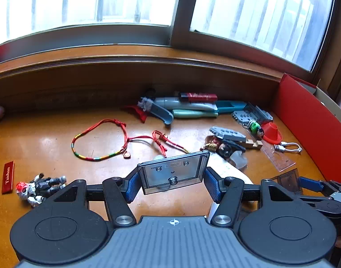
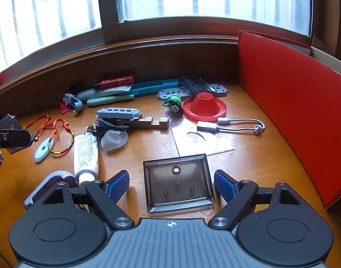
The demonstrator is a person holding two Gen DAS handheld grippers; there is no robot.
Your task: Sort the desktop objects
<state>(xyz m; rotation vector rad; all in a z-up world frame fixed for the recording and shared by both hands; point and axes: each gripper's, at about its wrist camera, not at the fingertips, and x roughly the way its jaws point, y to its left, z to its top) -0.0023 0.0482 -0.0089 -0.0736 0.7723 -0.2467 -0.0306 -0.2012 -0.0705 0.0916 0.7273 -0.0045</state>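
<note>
My left gripper (image 1: 173, 181) is shut on a clear smoky plastic box lid (image 1: 172, 174), held upright above the wooden desk (image 1: 47, 143). It also shows at the left edge of the right wrist view (image 2: 8, 135). My right gripper (image 2: 171, 186) is open, its blue pads either side of a second smoky plastic box piece (image 2: 178, 183) lying flat on the desk; the pads do not touch it. That piece shows in the left wrist view (image 1: 287, 178) too.
A red string bracelet (image 1: 99, 143), a toy figure (image 1: 40, 188) and a red Taishan tag (image 1: 8, 177) lie left. Pens and a lighter (image 2: 113, 89), a red cone (image 2: 204, 107), a cable (image 2: 233, 124), a ruler (image 2: 199, 138), a tube (image 2: 85, 154) and a red box wall (image 2: 293, 102) lie right.
</note>
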